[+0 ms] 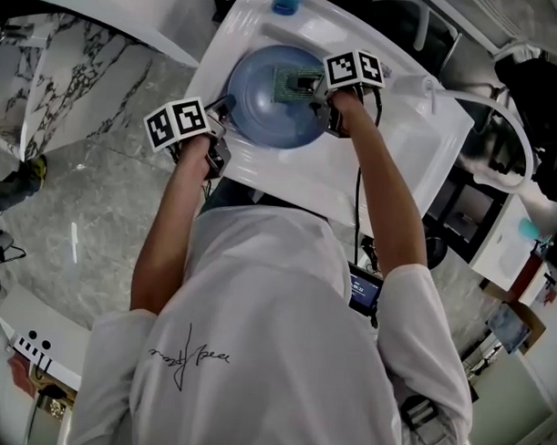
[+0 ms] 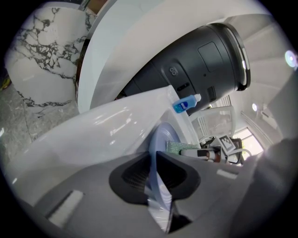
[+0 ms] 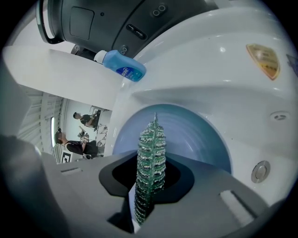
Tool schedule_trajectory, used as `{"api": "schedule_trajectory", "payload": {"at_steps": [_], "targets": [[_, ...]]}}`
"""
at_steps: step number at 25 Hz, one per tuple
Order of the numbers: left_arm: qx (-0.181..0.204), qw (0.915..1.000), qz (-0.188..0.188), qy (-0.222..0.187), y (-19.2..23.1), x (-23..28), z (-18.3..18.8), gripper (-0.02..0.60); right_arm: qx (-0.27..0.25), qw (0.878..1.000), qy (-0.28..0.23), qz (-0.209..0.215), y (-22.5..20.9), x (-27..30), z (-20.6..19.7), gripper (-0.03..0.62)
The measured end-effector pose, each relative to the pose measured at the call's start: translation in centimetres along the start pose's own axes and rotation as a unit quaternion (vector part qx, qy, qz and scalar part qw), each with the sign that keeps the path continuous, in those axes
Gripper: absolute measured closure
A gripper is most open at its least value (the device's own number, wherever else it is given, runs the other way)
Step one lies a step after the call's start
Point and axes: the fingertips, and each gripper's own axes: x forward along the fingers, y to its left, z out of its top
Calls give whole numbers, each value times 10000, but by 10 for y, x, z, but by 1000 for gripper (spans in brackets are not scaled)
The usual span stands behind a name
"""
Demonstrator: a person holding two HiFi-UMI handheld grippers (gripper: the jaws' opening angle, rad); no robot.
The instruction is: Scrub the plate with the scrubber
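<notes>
Bright, glossy glare, fisheye-warped edges

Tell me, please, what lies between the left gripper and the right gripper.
The blue plate, clamped at its rim by the left gripper; the right gripper holds the green scrubber over it. The head view shows this.

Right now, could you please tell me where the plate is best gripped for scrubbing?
Take the plate by its thin rim on the left, coming in edge-on as the left gripper does: the rim fits between the jaws, and the scrubber in the right gripper occupies the face.
</notes>
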Motion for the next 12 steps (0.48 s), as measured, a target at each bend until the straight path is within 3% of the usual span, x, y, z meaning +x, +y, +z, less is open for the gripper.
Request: {"api": "schedule_trajectory", "payload": {"at_steps": [12], "targets": [[-1,10000,0,-27,0,0,-1,480,20,9996,107,-276,-26,-24,-7,533]]}}
